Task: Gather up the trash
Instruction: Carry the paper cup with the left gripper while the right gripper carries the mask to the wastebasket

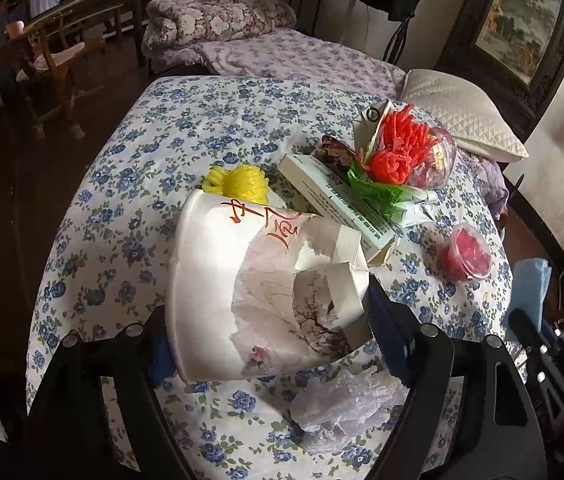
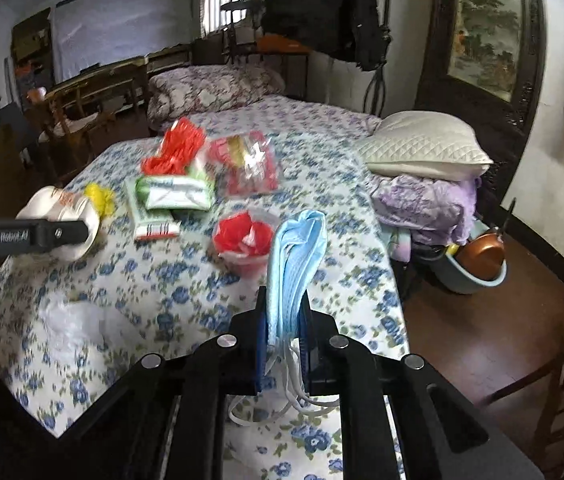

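Mask (image 2: 296, 256) pinched in right jaws, cup (image 1: 218, 288) in left

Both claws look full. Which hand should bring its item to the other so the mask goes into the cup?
Right, probably. The right claw is shut on the light blue mask and easy to move. The left claw grips the paper cup, already stuffed with paper, as the container, so it is better held steady.

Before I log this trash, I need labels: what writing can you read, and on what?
"GenRobot.AI": left gripper arm, right wrist view.
Red brush characters: paper cup, not legible to me.
Print on white box and green packet: too small or blurred.
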Action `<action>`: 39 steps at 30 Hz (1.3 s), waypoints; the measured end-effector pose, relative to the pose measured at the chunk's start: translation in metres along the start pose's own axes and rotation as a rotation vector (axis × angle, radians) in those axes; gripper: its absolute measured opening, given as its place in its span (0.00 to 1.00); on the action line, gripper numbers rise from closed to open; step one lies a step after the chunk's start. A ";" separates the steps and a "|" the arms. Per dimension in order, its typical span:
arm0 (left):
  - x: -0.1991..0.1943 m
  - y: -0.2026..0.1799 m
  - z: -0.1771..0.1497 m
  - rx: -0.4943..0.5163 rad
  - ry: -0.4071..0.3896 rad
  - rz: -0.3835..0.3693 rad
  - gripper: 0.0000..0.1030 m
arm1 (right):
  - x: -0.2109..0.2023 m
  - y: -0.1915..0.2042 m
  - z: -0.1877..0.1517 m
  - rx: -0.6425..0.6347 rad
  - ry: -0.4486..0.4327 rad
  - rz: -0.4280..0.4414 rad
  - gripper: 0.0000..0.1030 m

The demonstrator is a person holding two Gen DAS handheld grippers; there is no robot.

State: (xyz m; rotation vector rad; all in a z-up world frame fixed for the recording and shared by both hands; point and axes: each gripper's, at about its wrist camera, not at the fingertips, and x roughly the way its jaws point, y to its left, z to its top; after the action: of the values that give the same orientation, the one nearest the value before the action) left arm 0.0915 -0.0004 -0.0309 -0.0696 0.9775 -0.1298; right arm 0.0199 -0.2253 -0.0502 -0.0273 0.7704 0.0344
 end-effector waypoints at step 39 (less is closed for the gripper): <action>-0.020 -0.013 -0.002 0.054 -0.047 -0.018 0.75 | 0.001 0.013 -0.011 0.007 0.011 0.175 0.10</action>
State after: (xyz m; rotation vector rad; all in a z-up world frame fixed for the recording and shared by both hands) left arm 0.0780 -0.0104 -0.0137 -0.0320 0.9265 -0.1703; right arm 0.0124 -0.2126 -0.0589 0.0462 0.7821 0.1980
